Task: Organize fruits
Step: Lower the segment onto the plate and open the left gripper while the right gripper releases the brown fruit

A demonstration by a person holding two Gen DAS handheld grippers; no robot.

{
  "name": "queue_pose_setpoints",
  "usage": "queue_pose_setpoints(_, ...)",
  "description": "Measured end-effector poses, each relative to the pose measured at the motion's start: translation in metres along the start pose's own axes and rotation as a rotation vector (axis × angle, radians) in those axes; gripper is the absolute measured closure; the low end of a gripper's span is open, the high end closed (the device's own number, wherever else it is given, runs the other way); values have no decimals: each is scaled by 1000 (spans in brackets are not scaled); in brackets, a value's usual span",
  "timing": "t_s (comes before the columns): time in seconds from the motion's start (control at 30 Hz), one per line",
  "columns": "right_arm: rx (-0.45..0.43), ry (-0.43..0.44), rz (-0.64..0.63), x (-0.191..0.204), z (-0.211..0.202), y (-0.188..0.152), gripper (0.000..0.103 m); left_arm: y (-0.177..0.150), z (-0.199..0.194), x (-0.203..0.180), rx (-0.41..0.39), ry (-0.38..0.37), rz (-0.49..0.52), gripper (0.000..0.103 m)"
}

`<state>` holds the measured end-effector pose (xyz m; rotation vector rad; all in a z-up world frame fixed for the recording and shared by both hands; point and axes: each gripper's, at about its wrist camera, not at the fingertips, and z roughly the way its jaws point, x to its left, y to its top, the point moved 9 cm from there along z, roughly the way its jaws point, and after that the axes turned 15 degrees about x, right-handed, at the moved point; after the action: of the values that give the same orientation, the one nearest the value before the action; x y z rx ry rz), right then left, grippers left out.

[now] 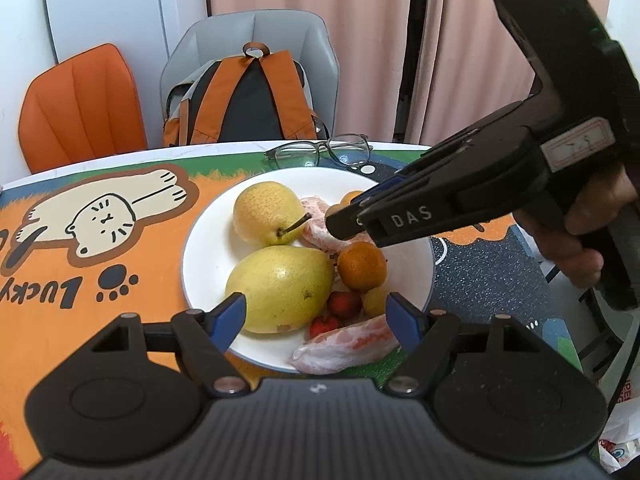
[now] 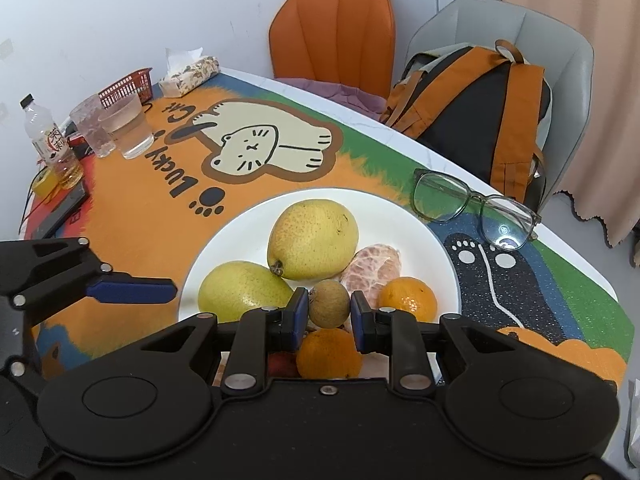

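Observation:
A white plate (image 1: 200,248) (image 2: 432,248) on the cat-print mat holds two yellow pears (image 1: 268,212) (image 1: 280,288), small oranges (image 1: 362,266) (image 2: 408,298), peeled citrus pieces (image 1: 344,344) (image 2: 374,264) and small red fruits (image 1: 344,304). My right gripper (image 2: 330,304) (image 1: 340,220) is shut on a small round brown fruit (image 2: 330,304), held above the plate's fruit. My left gripper (image 1: 316,310) stands open over the plate's near edge, beside the nearer pear, with nothing gripped. One of its fingers (image 2: 132,290) shows at the left of the right wrist view.
Eyeglasses (image 1: 320,152) (image 2: 472,208) lie just beyond the plate. Cups (image 2: 128,128), a bottle (image 2: 44,132), a tissue pack (image 2: 188,74) and a red basket (image 2: 126,86) stand at the table's far left. An orange chair (image 2: 332,28) and a backpack (image 2: 472,108) on a grey chair are behind.

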<state>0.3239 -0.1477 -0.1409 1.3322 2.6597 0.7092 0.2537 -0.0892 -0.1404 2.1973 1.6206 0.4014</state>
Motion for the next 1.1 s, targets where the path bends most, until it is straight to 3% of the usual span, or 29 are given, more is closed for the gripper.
queue_pose_setpoints(0.1,-11,-4,16,-1,0,3,75,0,1,2,1,-2,-9,28)
queue_pose_setpoints(0.17,-7,-3,24,-2,2,3,63,0,0,3,0,-6,-15,28)
queue_pose_setpoints(0.3,-5,-4,31,-2,2,1,54,0,0,4,-1,-11,-27,28)
queue_pose_setpoints(0.47,-44,-4,57,0,-10,-1,13,-2,0,7,2,-12,-44,20)
queue_pose_setpoints(0.63,-58,5,54,5,-19,-5,1,-7,-2,10,9,-4,-64,14)
queue_pose_setpoints(1.1,-74,20,143,3,-37,-20,0,-20,-10,6,13,-30,-96,7)
